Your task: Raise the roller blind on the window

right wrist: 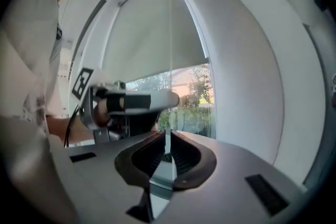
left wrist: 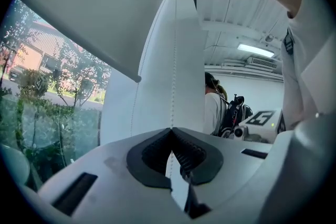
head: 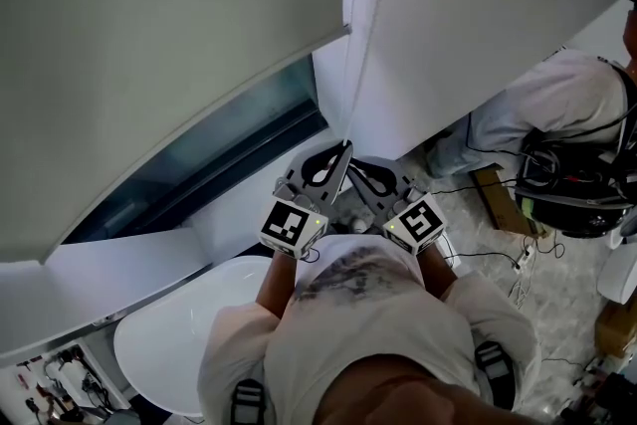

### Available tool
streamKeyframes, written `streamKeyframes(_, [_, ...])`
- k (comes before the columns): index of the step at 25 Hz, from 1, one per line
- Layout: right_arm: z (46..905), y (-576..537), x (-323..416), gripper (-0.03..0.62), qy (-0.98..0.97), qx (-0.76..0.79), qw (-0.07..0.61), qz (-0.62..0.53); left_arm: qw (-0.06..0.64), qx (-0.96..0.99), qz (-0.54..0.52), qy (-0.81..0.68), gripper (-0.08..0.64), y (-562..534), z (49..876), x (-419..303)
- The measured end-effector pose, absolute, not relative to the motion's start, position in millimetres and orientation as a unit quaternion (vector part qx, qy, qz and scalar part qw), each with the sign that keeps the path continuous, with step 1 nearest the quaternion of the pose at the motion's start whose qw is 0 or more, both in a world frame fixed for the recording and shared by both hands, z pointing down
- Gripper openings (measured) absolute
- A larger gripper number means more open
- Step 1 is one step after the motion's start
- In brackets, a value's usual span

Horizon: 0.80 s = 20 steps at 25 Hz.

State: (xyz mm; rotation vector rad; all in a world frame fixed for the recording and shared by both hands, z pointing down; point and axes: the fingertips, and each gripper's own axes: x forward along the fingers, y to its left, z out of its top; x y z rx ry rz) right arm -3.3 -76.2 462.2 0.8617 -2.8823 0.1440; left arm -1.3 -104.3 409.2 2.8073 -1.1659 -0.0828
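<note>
The blind [head: 149,65] is filling the upper left of the head view, its bottom edge slanting down across the window [head: 229,149] and leaving a band of glass showing beneath, so it is hanging partly down. Its chain [right wrist: 169,34] is dropping from the top of the frame to the middle, where both tongs are meeting it side by side.

The left tongs [left wrist: 171,131] are pinching shut on the chain, the beads running up from the tips. The right tongs [right wrist: 167,132] are also closing on it, with only a sliver of gap and the thin line caught between the pads.

The likely risks are these. The chain is thin and beaded, so it may be slipping through the pads under a hard pull. I cannot tell whether the two tongs are holding the same strand of the loop. If they are on opposite strands, pulling both down would be jamming the blind. Pulling the wrong strand would be lowering it instead.
</note>
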Motion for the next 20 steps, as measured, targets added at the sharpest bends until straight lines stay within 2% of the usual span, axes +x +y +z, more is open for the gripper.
streamKeyframes(2, [435.8,-78.1,-1.6,0.066,-0.956,0.287,0.045,0.032,0.051,0.921,-0.031,-0.386,0.008,-104.9,409.6,-2.1])
streamKeyframes(6, [411.6,-80.8,-1.4,0.088,-0.957,0.284,0.06,0.017,0.043,0.918,-0.029,-0.393,0.008,-107.6,413.3,-9.0])
streamKeyframes(9, [381.7,-82.2,-4.2,0.11,-0.957,0.289,0.023,0.015,0.039,0.919,-0.023,-0.392,0.008,-105.7,412.9,-10.1])
streamKeyframes(12, [356.8,-83.4,-6.9,0.121,-0.957,0.291,0.018,-0.003,0.038,0.92,-0.028,-0.389,0.008,-103.6,409.9,-10.1])
streamKeyframes(20, [274.4,-96.1,-4.5,0.124,-0.951,0.299,-0.026,-0.07,0.042,0.922,-0.03,-0.383,0.008,-100.8,405.6,-1.3])
